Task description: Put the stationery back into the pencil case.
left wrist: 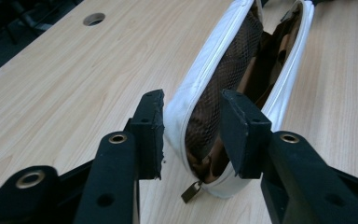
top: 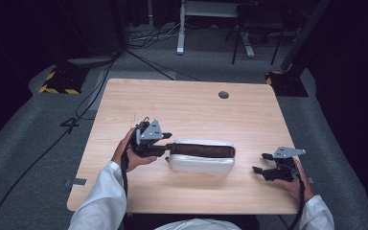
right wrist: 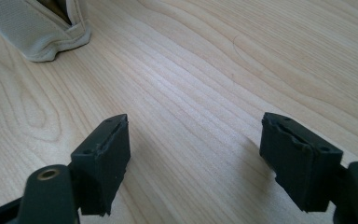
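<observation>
A white zip pouch [top: 201, 163] with a brown lining lies unzipped in the middle of the wooden table [top: 196, 105], long side left to right. My left gripper [top: 170, 143] is at its left end. In the left gripper view the left gripper [left wrist: 191, 126] is open and straddles one wall of the pouch [left wrist: 200, 79]: one jaw outside the white fabric, the other over the opening. A small brass zip pull [left wrist: 191, 191] hangs below them. My right gripper [top: 260, 163] rests right of the pouch, apart from it. The right gripper [right wrist: 196, 149] stands wide open over bare wood, with the pouch's end [right wrist: 37, 32] beyond it.
A round cable hole [top: 224, 95] sits near the table's far edge, also seen in the left gripper view [left wrist: 94, 19]. Beyond the table, cables [top: 143, 36] and stand legs lie on grey floor, with yellow-black striped bases [top: 57, 81] at the far corners.
</observation>
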